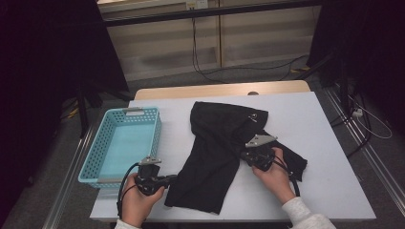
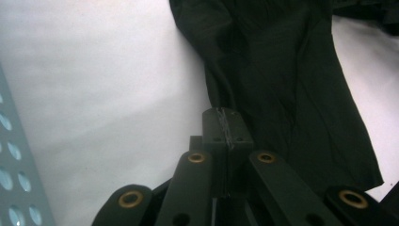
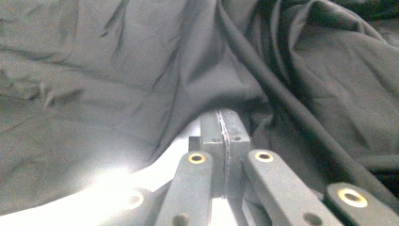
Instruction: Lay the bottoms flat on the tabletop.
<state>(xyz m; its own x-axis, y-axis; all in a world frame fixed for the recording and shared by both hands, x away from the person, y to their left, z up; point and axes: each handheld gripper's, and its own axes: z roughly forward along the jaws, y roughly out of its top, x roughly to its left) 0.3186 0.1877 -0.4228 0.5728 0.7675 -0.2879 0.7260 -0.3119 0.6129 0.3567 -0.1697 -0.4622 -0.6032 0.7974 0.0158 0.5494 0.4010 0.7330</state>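
A black garment (image 1: 217,152) of thin, soft cloth lies spread and rumpled on the white table (image 1: 325,143), just to the right of the light blue perforated basket (image 1: 122,143) and not touching it. Its upper part is bunched into folds away from the person, with a small pale mark on the cloth there, while a long flat panel runs down toward the table's near edge, level with the basket's near end. Another crumpled part trails off to the right, well apart from the basket.
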